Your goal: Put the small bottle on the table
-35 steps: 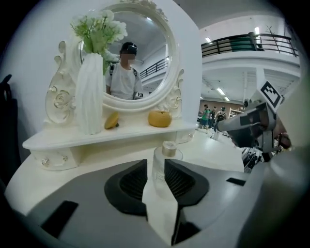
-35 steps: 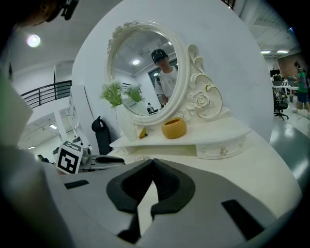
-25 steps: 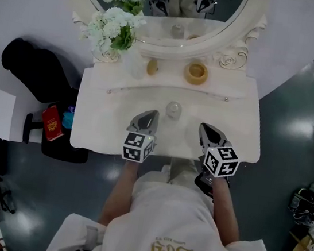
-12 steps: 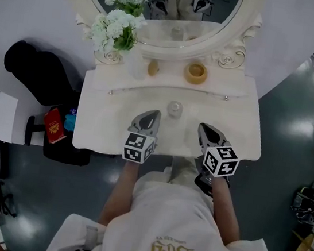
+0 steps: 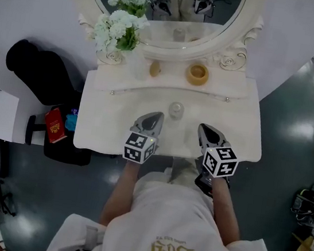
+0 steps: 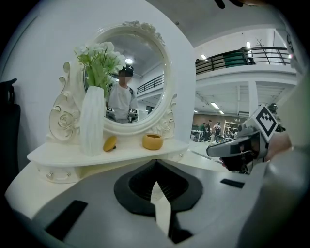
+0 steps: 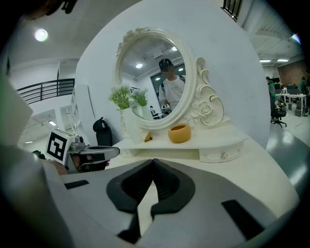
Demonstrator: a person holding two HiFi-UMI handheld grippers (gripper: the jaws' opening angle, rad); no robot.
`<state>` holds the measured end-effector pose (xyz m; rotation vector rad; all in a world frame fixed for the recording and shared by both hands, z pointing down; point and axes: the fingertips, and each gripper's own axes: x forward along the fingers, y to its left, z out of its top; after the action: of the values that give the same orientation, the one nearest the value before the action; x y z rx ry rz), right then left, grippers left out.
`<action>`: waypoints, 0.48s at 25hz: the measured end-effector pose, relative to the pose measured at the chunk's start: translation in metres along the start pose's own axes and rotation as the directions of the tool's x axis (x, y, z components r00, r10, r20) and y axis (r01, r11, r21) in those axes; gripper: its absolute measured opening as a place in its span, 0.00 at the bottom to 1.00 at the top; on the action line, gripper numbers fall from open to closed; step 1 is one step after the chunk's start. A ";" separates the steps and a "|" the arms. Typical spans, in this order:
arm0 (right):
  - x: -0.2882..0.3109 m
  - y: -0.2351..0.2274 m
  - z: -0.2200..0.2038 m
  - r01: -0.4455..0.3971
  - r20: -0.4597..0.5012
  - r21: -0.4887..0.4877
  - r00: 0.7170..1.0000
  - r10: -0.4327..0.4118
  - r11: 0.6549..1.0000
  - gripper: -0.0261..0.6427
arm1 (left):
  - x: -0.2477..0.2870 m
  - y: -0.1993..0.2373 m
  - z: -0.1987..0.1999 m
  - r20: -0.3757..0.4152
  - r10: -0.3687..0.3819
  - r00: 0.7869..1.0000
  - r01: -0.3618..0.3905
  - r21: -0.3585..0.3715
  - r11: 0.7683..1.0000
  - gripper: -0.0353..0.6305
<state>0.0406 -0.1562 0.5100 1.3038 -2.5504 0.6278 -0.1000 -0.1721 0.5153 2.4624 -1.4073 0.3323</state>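
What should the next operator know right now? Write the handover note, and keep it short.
Left gripper: fingers shut, nothing between them, over the front of the white vanity table.
Right gripper: fingers shut, empty, alongside the left one.
Small pale translucent bottle: on the tabletop, ahead of and between the two grippers, touching neither.
Raised shelf behind it: round yellow bowl, small yellow object, white vase of flowers.
Done: the bottle appears to be placed on the table.
Left: seemingly nothing; keep both grippers clear of the bottle.
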 end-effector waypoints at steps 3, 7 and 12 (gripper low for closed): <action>-0.001 0.001 0.001 -0.004 0.003 0.001 1.000 0.004 1.000 0.06 | -0.001 0.001 0.003 0.011 -0.004 1.000 0.004 -0.039 0.999 0.08; -0.001 -0.001 0.001 -0.001 0.005 0.004 1.000 0.001 1.000 0.06 | 0.001 0.002 0.006 0.018 -0.006 1.000 0.007 -0.039 0.999 0.08; -0.002 -0.003 0.001 0.003 0.005 0.005 1.000 -0.003 1.000 0.06 | 0.002 0.001 0.003 0.009 -0.010 1.000 0.010 -0.042 0.999 0.08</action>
<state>0.0444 -0.1573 0.5090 1.3124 -2.5523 0.6317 -0.0999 -0.1749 0.5130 2.4395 -1.3906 0.2873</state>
